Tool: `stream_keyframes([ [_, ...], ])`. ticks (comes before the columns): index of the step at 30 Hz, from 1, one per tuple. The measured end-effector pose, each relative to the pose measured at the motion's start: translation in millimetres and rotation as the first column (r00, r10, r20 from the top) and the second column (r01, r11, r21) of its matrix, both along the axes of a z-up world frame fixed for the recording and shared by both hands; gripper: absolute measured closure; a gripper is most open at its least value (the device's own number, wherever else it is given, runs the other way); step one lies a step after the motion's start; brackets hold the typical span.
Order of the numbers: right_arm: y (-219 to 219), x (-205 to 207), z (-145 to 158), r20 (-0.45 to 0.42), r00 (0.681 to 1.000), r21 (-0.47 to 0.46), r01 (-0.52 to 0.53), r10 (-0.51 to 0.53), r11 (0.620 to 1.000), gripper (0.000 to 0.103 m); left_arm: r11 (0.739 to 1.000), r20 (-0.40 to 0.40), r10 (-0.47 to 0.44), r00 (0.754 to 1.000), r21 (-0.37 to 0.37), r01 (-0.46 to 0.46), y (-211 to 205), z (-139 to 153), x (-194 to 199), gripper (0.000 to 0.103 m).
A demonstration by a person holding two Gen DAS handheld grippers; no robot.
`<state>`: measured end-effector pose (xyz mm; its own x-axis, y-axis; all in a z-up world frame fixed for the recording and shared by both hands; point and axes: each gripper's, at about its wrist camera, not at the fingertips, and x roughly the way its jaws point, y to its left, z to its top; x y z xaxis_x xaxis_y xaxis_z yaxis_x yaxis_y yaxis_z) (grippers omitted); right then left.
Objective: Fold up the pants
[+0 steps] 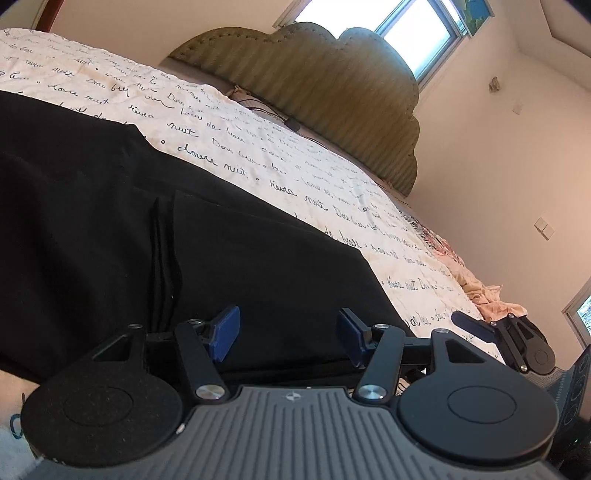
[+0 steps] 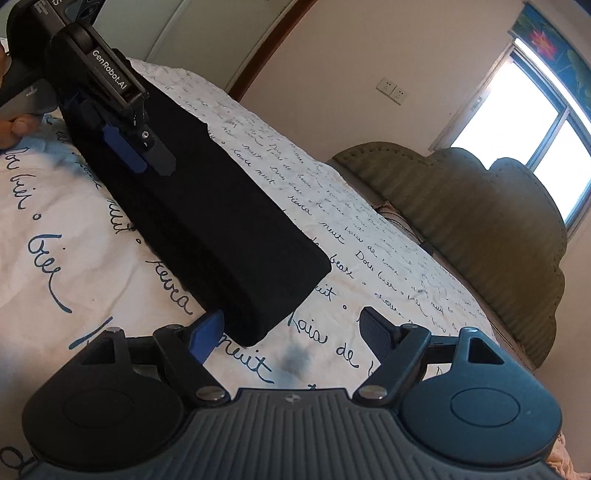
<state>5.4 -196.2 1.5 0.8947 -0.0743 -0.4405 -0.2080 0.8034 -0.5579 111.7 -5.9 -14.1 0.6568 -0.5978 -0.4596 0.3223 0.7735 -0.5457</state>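
Note:
Black pants (image 1: 110,206) lie folded into a long narrow stack on the bed; in the right wrist view the pants (image 2: 207,221) run from upper left to the near corner. My left gripper (image 1: 288,336) is open, its blue pads over the near edge of the pants, holding nothing. It also shows in the right wrist view (image 2: 147,155), resting on the far part of the pants. My right gripper (image 2: 295,336) is open, its left pad beside the near corner of the stack, nothing between the pads. It shows at the right edge of the left wrist view (image 1: 476,325).
The bed has a white cover (image 2: 74,258) with blue handwriting print. A green padded headboard (image 1: 332,92) stands at the far end below a bright window (image 1: 417,33). Crumpled pinkish bedding (image 1: 484,291) lies at the bed's right side. A cable and plug (image 1: 291,123) lie near the headboard.

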Motion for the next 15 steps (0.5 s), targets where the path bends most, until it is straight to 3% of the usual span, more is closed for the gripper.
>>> stream_keyframes([
  [6, 2, 13, 2, -0.011, 1.000, 0.003, -0.005, 0.005, 1.000, 0.022, 1.000, 0.005, -0.003, 1.000, 0.005, 0.003, -3, 4, 1, 0.039],
  [12, -7, 15, 16, 0.003, 1.000, 0.083, 0.003, -0.003, 0.997, 0.022, 1.000, 0.005, -0.003, 1.000, 0.001, 0.003, -2, 3, 1, 0.039],
  [15, -13, 11, 17, 0.004, 1.000, 0.052, 0.002, -0.002, 0.999, 0.022, 1.000, 0.005, -0.004, 1.000, 0.000, 0.004, -2, 3, 1, 0.039],
])
